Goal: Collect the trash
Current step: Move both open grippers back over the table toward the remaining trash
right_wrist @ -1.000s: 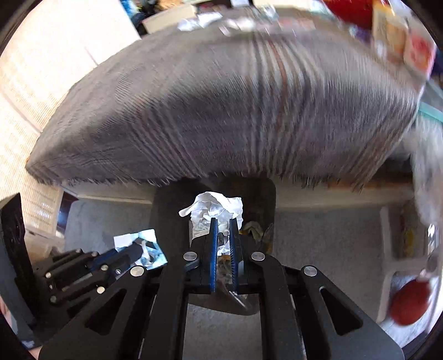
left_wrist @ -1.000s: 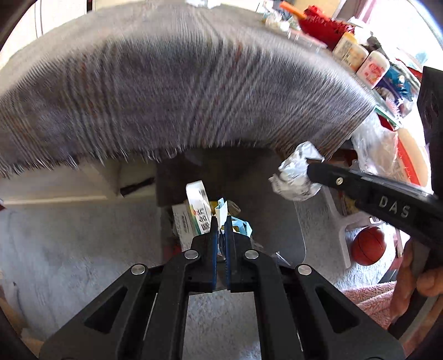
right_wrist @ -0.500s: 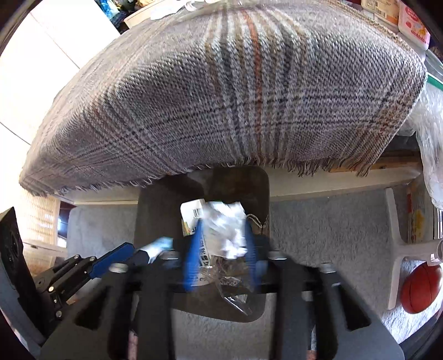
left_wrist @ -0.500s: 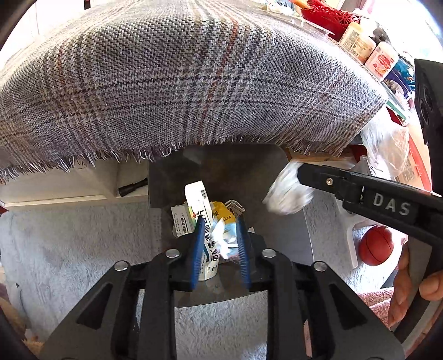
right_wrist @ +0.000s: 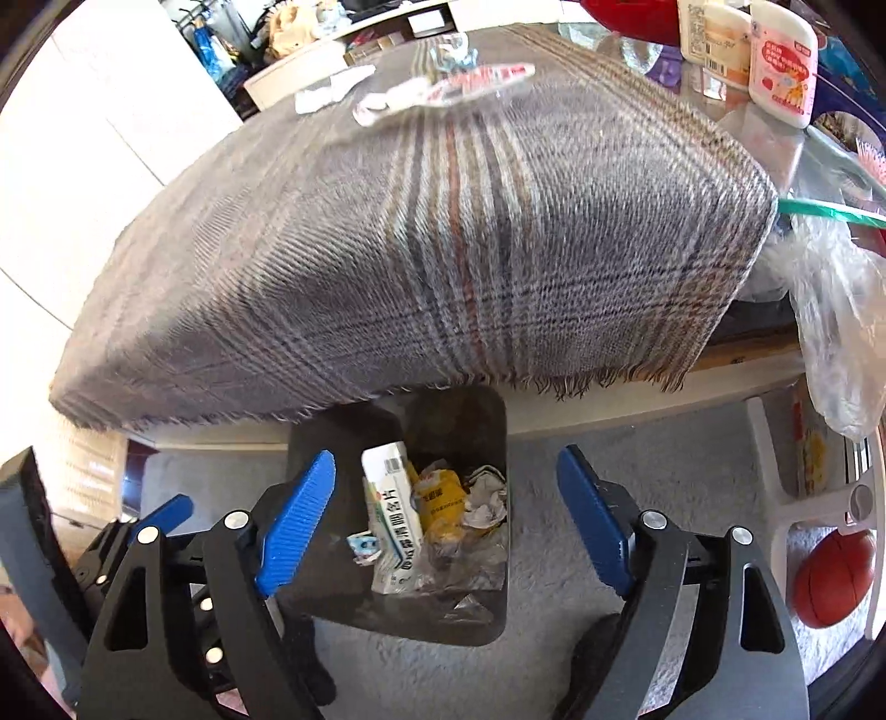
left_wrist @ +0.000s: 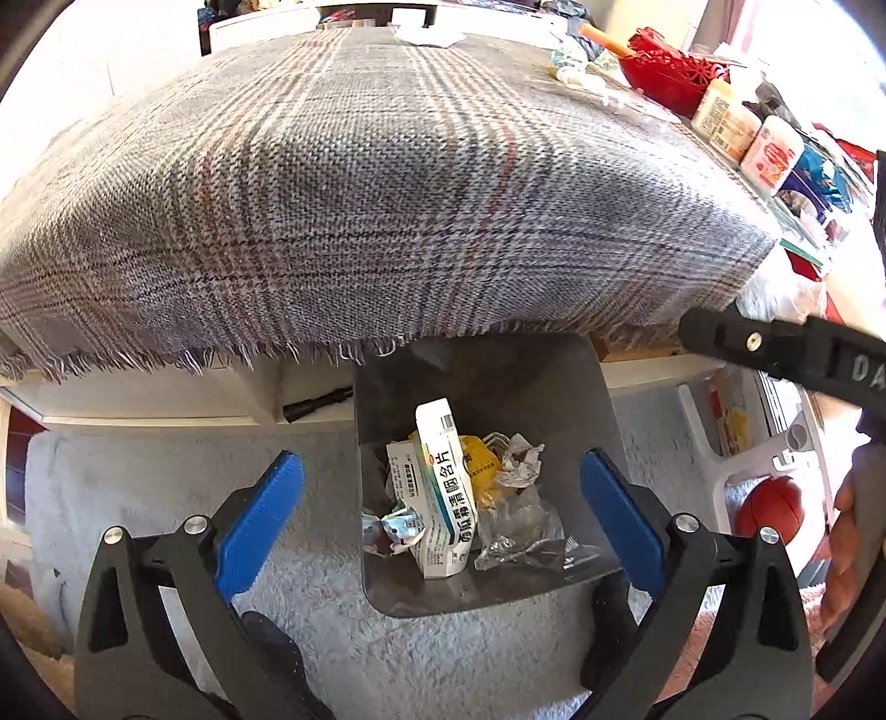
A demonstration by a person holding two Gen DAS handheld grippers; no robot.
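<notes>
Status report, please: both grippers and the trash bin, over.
Left gripper and right gripper open, jaws just opened, nothing between them. Trash bin below holds a white box and wrappers. More wrappers on the tablecloth.

Open bin mouth below, its far side overhung by the plaid cloth, floor clear around.

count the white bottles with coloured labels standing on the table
2: cream-labelled white bottle and pink-labelled white bottle, side by side at the table's far right edge; clutter there may hide more.
</notes>
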